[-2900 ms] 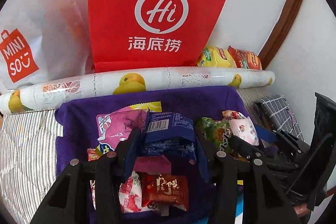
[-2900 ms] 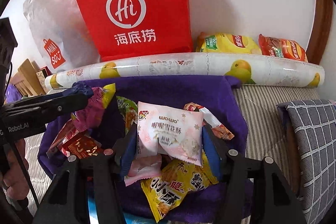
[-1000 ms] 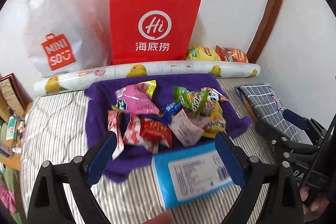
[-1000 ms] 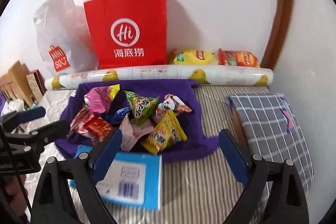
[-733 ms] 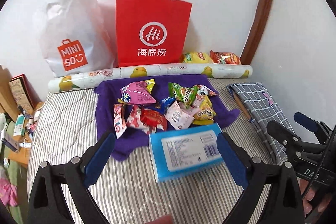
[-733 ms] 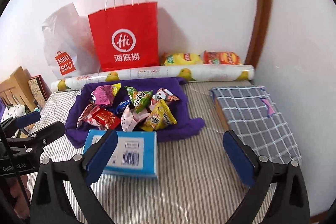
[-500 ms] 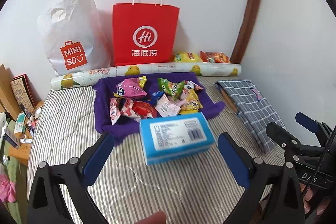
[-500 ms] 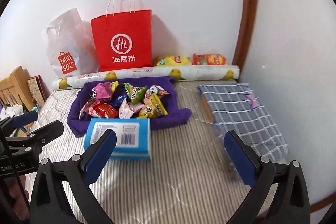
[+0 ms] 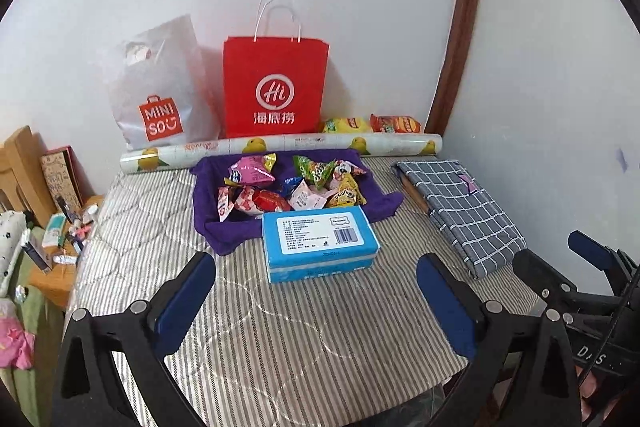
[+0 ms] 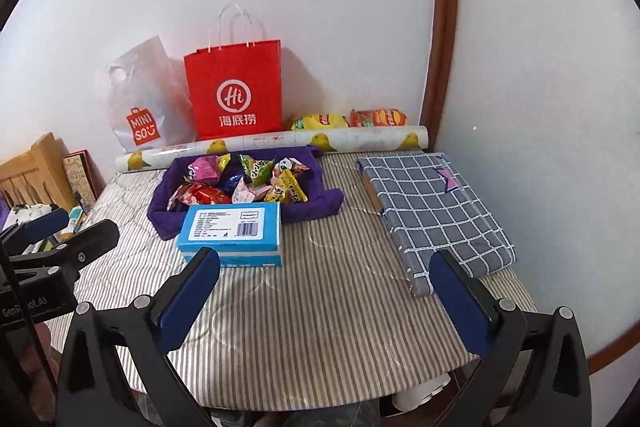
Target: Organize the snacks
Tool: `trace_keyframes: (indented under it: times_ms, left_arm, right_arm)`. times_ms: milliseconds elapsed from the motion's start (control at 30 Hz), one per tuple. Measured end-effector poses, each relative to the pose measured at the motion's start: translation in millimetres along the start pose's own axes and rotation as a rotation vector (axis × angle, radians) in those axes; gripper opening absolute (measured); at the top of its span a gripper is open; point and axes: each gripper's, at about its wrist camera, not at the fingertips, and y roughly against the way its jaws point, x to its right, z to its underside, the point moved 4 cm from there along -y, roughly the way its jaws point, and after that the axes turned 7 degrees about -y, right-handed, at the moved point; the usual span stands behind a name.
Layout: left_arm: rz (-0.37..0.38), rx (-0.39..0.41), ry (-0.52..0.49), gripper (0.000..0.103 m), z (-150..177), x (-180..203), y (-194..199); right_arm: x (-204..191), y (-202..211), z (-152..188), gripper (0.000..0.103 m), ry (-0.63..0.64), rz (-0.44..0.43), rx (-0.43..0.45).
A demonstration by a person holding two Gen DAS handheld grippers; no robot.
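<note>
Several small snack packets (image 9: 288, 185) (image 10: 244, 181) lie heaped on a purple cloth (image 9: 210, 223) (image 10: 320, 201) in the middle of a striped table (image 9: 280, 327) (image 10: 320, 307). A blue box (image 9: 318, 241) (image 10: 232, 229) rests against the cloth's near edge. My left gripper (image 9: 316, 297) hangs open over the table's front part, well short of the box, with nothing between its fingers. My right gripper (image 10: 326, 293) is open too and empty, to the right of the left one and just as far back from the snacks.
A red paper bag (image 9: 274, 87) (image 10: 236, 89) and a white plastic bag (image 9: 160, 91) stand against the back wall behind a printed roll (image 9: 280, 147). Two chip bags (image 9: 370, 124) lie behind the roll. A folded checked cloth (image 9: 464, 207) (image 10: 432, 211) covers the table's right side.
Both grippers let go of the snack packets they had held, opened wide and drew back and up from the purple cloth. The blue box and the whole table came into view.
</note>
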Motion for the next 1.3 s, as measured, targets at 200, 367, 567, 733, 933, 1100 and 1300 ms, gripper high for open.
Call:
trace_keyframes:
  times_ms: [200,367,567,733,933,1100,1300]
  left_arm:
    - [-0.021,0.009,-0.017,0.102,2.9,7.6,10.7]
    - [-0.016,0.007,-0.009,0.102,7.7,9.5,15.0]
    - [-0.018,0.006,-0.014,0.102,9.2,12.9,17.2]
    - [-0.017,0.0,-0.017,0.102,9.8,14.2,16.0]
    - [-0.01,0.0,-0.014,0.102,10.0,14.1,15.7]
    - [-0.014,-0.002,-0.011,0.102,10.2,11.4,15.4]
    - [-0.017,-0.005,-0.005,0.102,13.3,7.7,16.6]
  right_arm:
    - [5.0,19.7,3.0,0.103,-0.015,-0.005,0.026]
    - [11.1,26.5,5.6,0.103,-0.037,-0.015,0.035]
    - [14.0,31.1,6.5,0.103,-0.046,-0.016,0.037]
    - [13.6,32.6,6.2,0.103,-0.044,-0.017,0.039]
    - [12.6,33.6,6.1,0.103,-0.043,-0.017,0.04]
    - [10.8,34.0,7.0,0.103,-0.04,-0.015,0.039]
    - [7.1,33.8,9.5,0.103,-0.029,-0.006,0.037]
